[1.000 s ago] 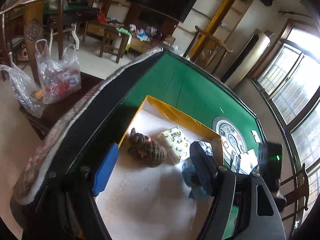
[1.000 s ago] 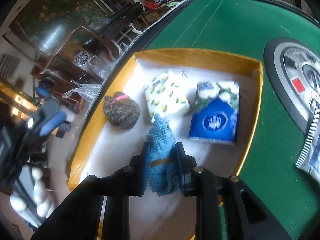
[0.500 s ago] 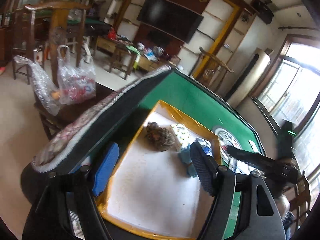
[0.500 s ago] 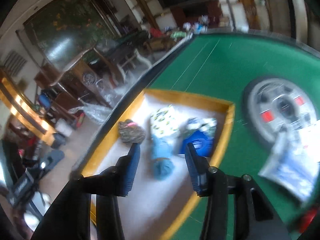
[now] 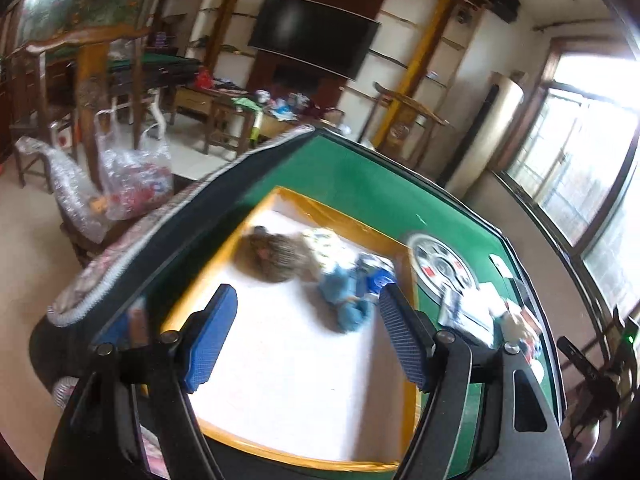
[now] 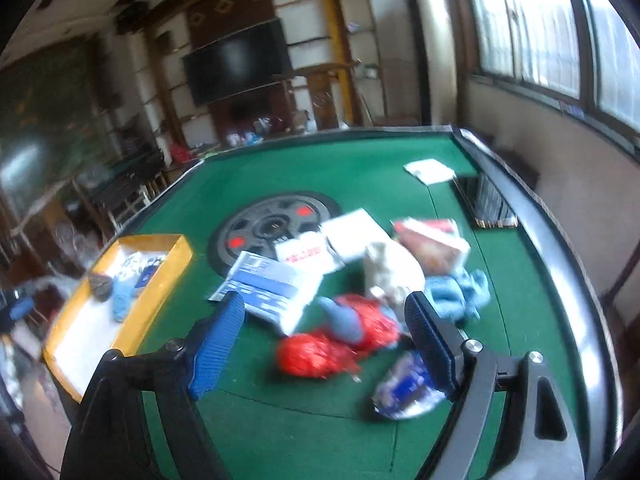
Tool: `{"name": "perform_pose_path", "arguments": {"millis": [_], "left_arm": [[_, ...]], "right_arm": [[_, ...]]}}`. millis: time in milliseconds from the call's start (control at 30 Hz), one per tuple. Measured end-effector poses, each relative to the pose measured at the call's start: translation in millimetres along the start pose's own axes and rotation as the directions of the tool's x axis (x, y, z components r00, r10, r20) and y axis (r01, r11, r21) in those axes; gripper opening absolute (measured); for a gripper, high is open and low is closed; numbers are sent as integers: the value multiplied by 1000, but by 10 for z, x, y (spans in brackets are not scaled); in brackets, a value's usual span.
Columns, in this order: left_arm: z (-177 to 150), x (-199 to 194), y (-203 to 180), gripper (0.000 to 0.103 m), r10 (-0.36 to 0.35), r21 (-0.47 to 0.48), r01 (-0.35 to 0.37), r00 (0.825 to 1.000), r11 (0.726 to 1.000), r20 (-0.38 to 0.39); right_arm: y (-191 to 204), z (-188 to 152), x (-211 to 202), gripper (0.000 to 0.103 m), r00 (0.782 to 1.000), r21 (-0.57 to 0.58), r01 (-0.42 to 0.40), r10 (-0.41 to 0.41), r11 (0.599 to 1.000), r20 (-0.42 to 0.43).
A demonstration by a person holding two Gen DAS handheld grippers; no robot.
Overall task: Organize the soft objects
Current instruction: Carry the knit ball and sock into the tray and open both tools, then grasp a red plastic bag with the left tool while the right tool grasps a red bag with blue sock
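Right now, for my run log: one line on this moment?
right gripper: fingers opening, empty | blue cloth: in tray | left gripper: open, empty

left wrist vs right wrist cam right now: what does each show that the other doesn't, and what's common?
Left wrist only: the left gripper, open with nothing between its pads, and clear plastic bags beside the table.

Right wrist only: the right gripper, jaws opening and empty, over a pile on the green felt: red mesh item, light blue cloth, blue-and-white packet.

Both: yellow-rimmed tray holding the blue towel and brown furry item, plus the round centre panel.
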State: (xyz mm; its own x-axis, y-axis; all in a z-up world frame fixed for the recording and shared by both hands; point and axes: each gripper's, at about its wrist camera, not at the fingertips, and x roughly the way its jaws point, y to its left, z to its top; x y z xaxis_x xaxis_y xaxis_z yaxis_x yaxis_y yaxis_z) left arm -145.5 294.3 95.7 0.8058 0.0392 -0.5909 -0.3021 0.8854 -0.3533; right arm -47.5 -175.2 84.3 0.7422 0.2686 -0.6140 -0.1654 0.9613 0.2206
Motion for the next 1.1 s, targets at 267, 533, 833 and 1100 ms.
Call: {"name": "perform_pose_path", "arguments": {"millis": [267,533,833,1100], "left_arm": [[-209,-59,-692,73,-108,154,113,993,982,-39],[-381,-229,-1117,73,-135,303,139,990,943,-35],[-550,24,-1346,73,-178,314,204,978,927,-110],[-576,94,-1447,73,-162,352,200,977,914,-136]], "right_arm": [[-161,309,638,78,962,139,-216,235,966,-138],[-157,175,576,78,983,79,-122,132,989,-125],[-24,-213,840,79,760,183,-527,557,830,-335],[-135,-77,620,79,920,35,-316,315,948,-234]]}}
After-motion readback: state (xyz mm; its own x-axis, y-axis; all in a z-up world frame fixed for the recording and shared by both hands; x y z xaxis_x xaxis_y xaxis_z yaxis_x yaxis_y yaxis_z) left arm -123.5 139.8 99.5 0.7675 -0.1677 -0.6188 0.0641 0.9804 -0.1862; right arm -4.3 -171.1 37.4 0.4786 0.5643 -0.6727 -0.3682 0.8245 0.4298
